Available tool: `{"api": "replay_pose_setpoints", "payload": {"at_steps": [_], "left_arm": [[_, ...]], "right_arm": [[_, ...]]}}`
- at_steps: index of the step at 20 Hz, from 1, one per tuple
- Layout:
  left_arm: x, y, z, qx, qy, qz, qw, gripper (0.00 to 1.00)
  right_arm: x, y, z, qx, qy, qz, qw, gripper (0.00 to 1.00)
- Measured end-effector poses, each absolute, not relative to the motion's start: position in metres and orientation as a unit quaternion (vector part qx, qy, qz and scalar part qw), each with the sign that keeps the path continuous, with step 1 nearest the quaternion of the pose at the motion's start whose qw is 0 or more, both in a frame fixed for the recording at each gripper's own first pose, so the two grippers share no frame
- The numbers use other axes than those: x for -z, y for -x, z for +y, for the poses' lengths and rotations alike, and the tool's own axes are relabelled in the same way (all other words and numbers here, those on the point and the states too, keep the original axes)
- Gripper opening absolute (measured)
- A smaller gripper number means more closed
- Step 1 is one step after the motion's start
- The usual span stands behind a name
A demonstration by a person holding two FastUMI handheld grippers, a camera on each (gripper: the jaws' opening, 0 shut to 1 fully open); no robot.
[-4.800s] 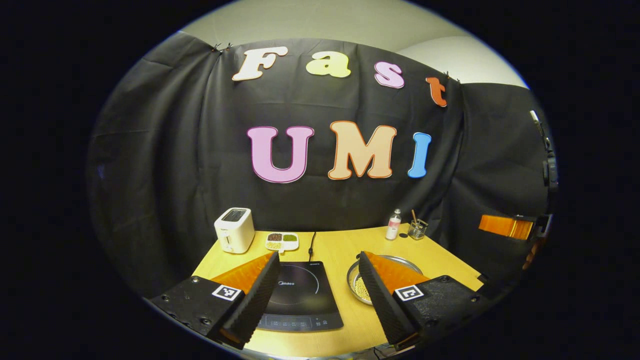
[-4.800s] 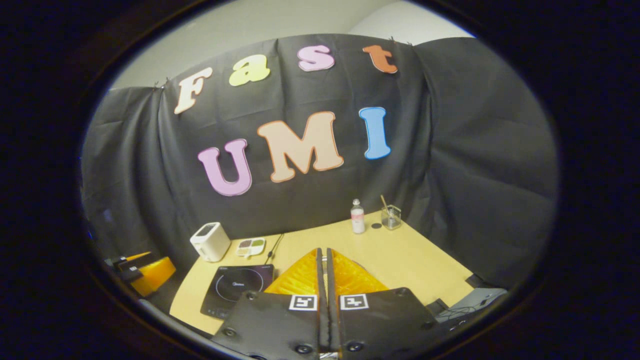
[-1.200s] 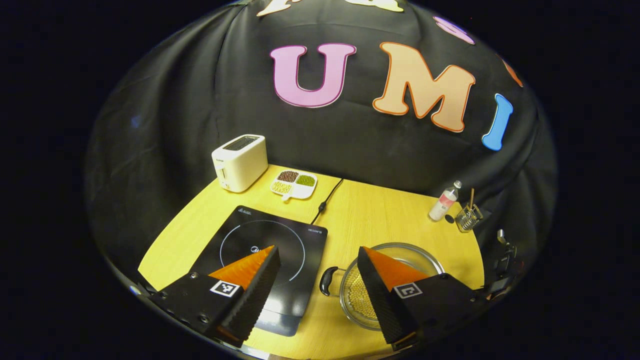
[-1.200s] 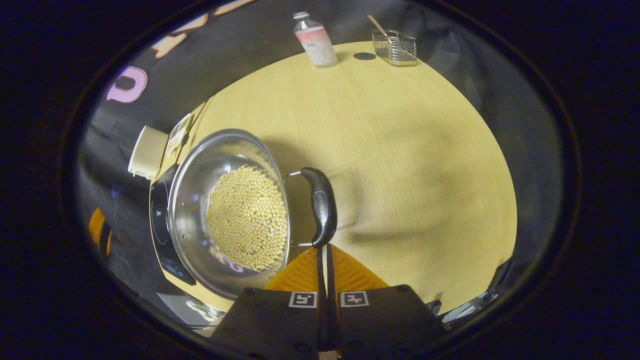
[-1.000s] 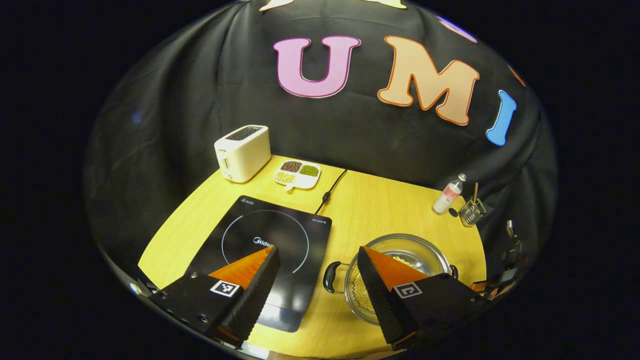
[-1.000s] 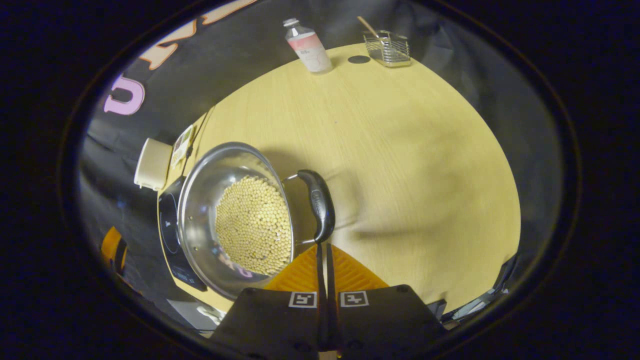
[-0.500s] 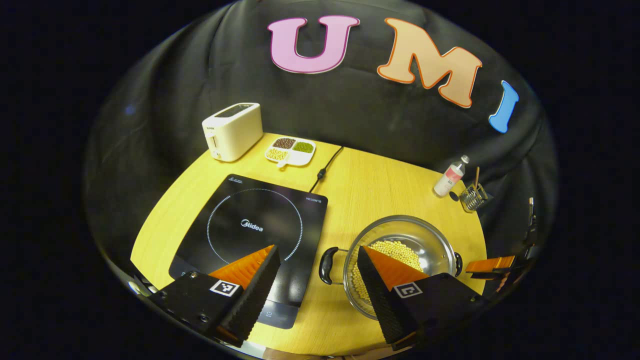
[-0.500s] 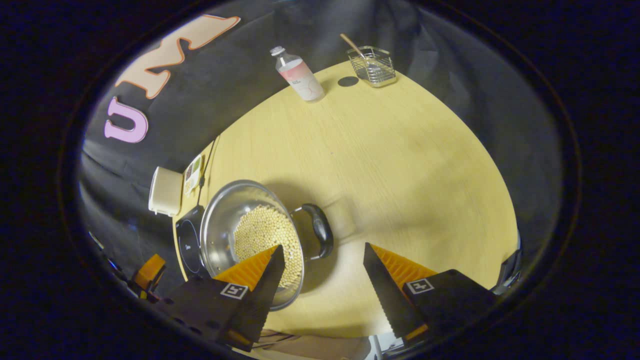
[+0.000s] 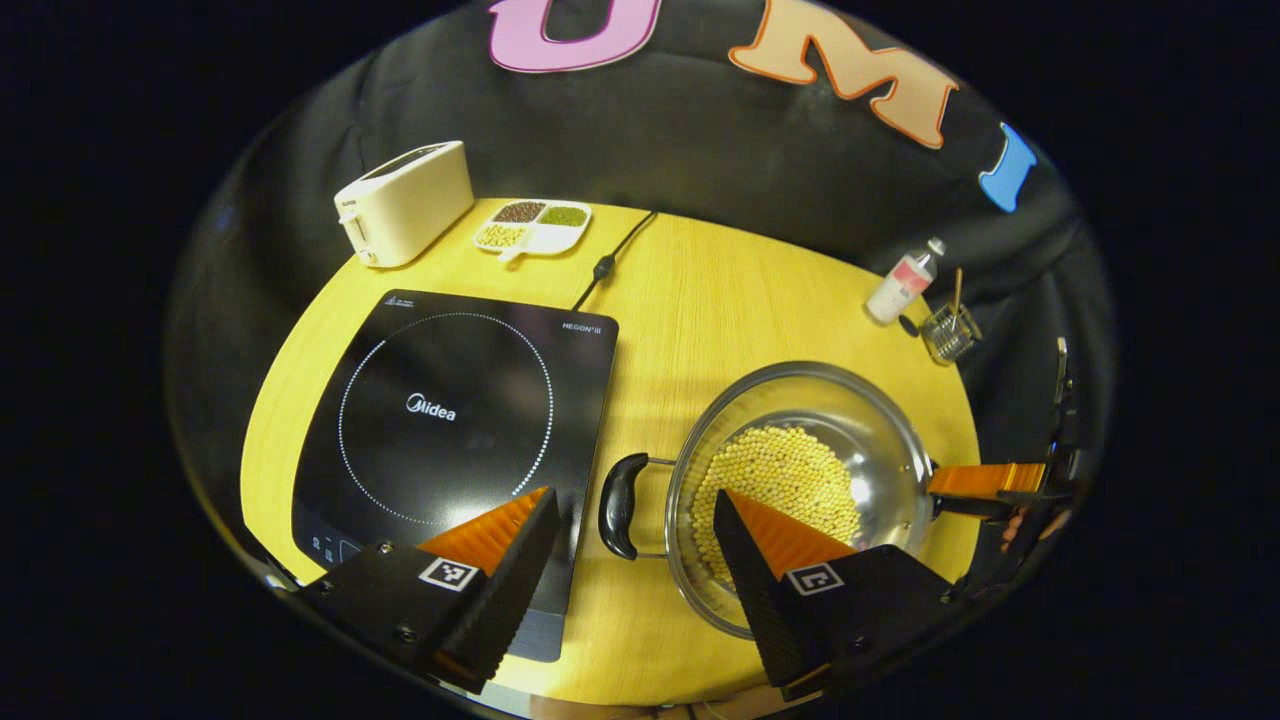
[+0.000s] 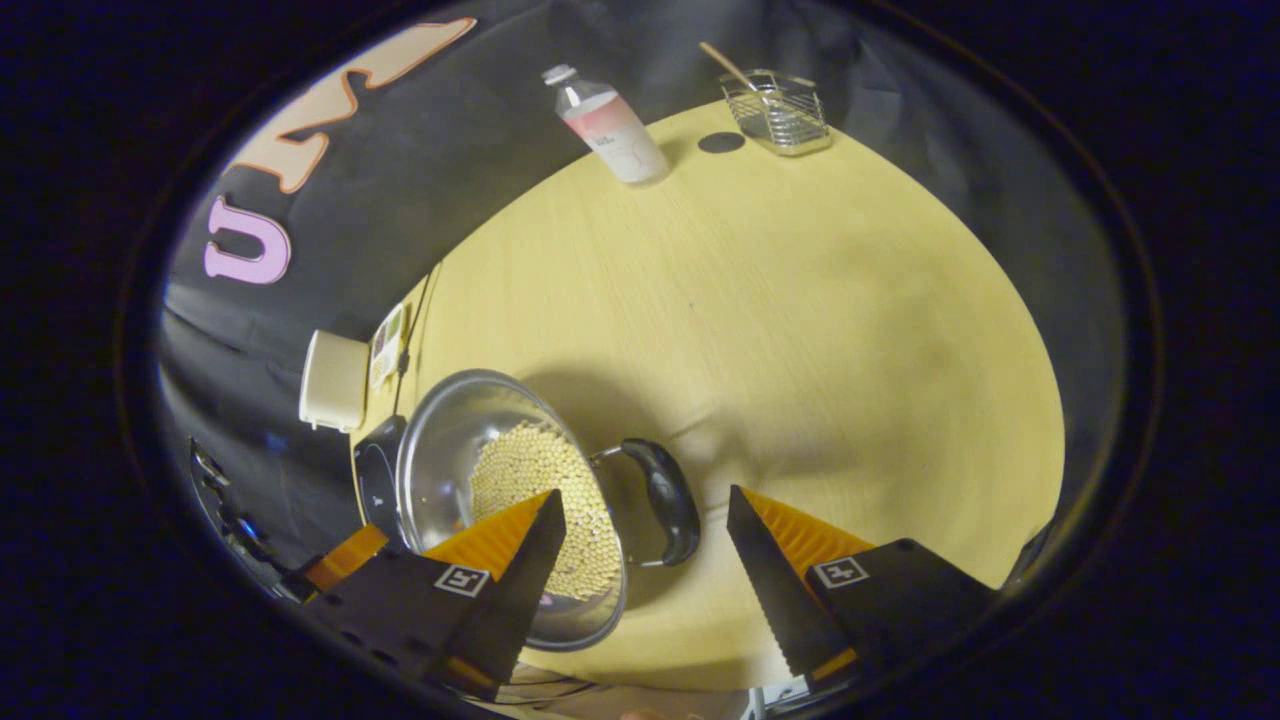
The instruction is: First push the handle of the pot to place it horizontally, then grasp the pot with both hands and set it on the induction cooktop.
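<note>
Looked like the handle push was done and the two-handed grab was up next: pot (image 9: pixel 800 490) sat near the table's (image 9: pixel 720 300) right front edge beside the cooktop (image 9: pixel 450 400), both grippers (image 9: pixel 635 530) (image 10: pixel 645 530) spread wide, each lined up on a handle (image 9: pixel 618 505) (image 10: pixel 668 500), so closing on those was what seemed needed.

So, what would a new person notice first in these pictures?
Probably the steel pot full of pale beans, standing on the yellow table just right of the black induction cooktop. Next, both open grippers: the left gripper frames the pot's left handle, the right gripper its right handle.
</note>
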State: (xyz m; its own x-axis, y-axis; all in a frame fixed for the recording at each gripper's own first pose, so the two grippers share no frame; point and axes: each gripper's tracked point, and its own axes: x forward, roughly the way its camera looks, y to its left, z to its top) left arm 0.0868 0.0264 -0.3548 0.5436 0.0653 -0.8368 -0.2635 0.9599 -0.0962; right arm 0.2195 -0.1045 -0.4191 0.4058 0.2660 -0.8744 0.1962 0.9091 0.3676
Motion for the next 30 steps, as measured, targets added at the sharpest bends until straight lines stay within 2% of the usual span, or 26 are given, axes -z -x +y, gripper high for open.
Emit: {"api": "replay_pose_setpoints", "payload": {"at_steps": [1, 2, 3, 6, 11, 12, 13, 16, 17, 18, 19, 21, 22, 24, 26, 28, 30], "left_arm": [[0.363, -0.087, 0.027, -0.094, 0.106, 0.477, 0.868, 0.96], [0.369, -0.087, 0.027, -0.093, 0.107, 0.483, 0.864, 0.96], [0.376, -0.088, 0.026, -0.093, 0.109, 0.489, 0.861, 0.96], [0.387, -0.088, 0.02, -0.087, 0.127, 0.5, 0.852, 0.95], [0.402, -0.093, 0.013, -0.088, 0.139, 0.51, 0.844, 0.88], [0.405, -0.093, 0.013, -0.089, 0.136, 0.512, 0.843, 0.87], [0.407, -0.094, 0.013, -0.089, 0.133, 0.515, 0.842, 0.87], [0.412, -0.094, 0.013, -0.093, 0.118, 0.523, 0.839, 0.87], [0.414, -0.096, 0.014, -0.095, 0.111, 0.52, 0.842, 0.93], [0.414, -0.096, 0.015, -0.097, 0.104, 0.519, 0.843, 0.83], [0.416, -0.095, 0.016, -0.1, 0.097, 0.521, 0.842, 0.8], [0.418, -0.093, 0.021, -0.106, 0.07, 0.527, 0.841, 0.76], [0.42, -0.093, 0.023, -0.105, 0.059, 0.53, 0.839, 0.7], [0.418, -0.095, 0.022, -0.114, 0.059, 0.528, 0.839, 0.68], [0.418, -0.095, 0.019, -0.119, 0.075, 0.523, 0.841, 0.67], [0.418, -0.09, 0.015, -0.113, 0.079, 0.525, 0.84, 0.62], [0.419, -0.09, 0.007, -0.105, 0.087, 0.522, 0.842, 0.62]], "right_arm": [[0.425, -0.219, -0.104, -0.02, -0.207, 0.551, 0.808, 0.92], [0.428, -0.219, -0.104, -0.02, -0.204, 0.556, 0.806, 0.93], [0.431, -0.219, -0.105, -0.021, -0.202, 0.559, 0.804, 1.0], [0.442, -0.222, -0.104, -0.031, -0.202, 0.573, 0.793, 1.0], [0.462, -0.223, -0.105, -0.051, -0.195, 0.591, 0.781, 0.98], [0.46, -0.224, -0.098, -0.054, -0.195, 0.593, 0.779, 0.77], [0.463, -0.224, -0.096, -0.06, -0.196, 0.596, 0.777, 0.74], [0.474, -0.219, -0.096, -0.07, -0.189, 0.603, 0.772, 0.74], [0.476, -0.22, -0.093, -0.075, -0.19, 0.6, 0.773, 0.74], [0.476, -0.222, -0.091, -0.078, -0.192, 0.603, 0.771, 0.67], [0.477, -0.22, -0.091, -0.08, -0.19, 0.603, 0.771, 0.61], [0.476, -0.22, -0.091, -0.082, -0.198, 0.6, 0.771, 0.61], [0.477, -0.221, -0.09, -0.084, -0.201, 0.603, 0.768, 0.61], [0.477, -0.22, -0.091, -0.083, -0.203, 0.604, 0.766, 0.55], [0.473, -0.225, -0.096, -0.083, -0.19, 0.582, 0.786, 0.53], [0.472, -0.229, -0.106, -0.081, -0.178, 0.57, 0.798, 0.55], [0.47, -0.225, -0.112, -0.074, -0.176, 0.565, 0.803, 0.55]]}}
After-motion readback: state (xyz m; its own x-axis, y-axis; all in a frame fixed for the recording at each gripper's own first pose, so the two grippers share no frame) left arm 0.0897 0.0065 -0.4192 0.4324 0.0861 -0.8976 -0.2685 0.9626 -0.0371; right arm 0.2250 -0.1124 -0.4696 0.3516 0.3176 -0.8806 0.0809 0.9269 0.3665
